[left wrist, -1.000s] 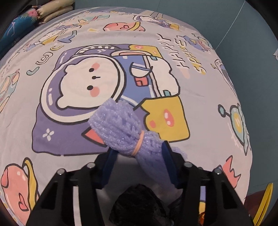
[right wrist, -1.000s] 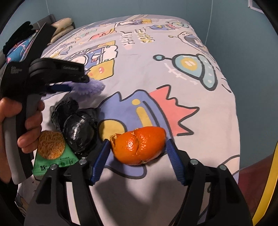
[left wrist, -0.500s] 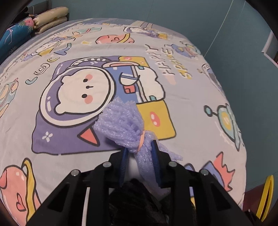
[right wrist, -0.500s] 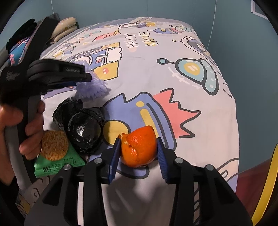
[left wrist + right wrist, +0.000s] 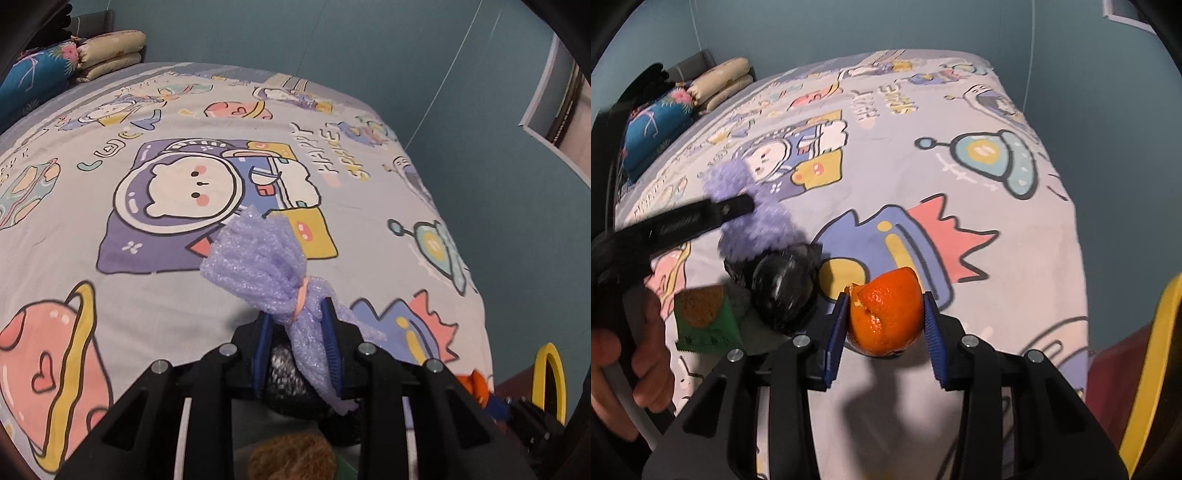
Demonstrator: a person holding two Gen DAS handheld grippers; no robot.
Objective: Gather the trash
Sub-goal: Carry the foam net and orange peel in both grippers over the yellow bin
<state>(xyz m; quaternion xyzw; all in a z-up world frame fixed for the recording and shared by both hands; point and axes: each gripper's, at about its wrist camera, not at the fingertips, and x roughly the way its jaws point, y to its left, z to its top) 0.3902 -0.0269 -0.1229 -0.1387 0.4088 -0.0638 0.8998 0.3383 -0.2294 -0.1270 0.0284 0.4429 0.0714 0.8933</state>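
The left gripper [image 5: 295,317] has its blue pads pressed on the narrow neck of a purple foam net [image 5: 258,266], jaws drawn close with only that neck between them; the net's wide frilled end fans out ahead of the fingertips, a thin orange band [image 5: 301,299] cinching it just past them, and its tail hangs down behind the pads; the net is off the bed [image 5: 166,302], held in the air above the printed sheet near the bed's near edge. In the right view the same net [image 5: 746,206] shows blurred beside the left gripper's black finger, a hand [image 5: 631,354] wrapped round that gripper's handle at the left edge.

The right gripper [image 5: 886,314] is clamped on an orange peel [image 5: 886,314], jaws about a third apart, one pad on each side of it; the torn edge of the peel faces up and to the left; it sits over the near edge of the bed, its shadow on the sheet below; whether it touches the sheet I cannot tell.

Left of the peel, near that same edge, lies a crumpled black bag [image 5: 783,288], glossy and blurred; beside it, closer to the hand, a green packet [image 5: 709,332] with a round brown biscuit [image 5: 700,308] on top.

Folded pillows [image 5: 107,51] lie at the far left corner of the bed.
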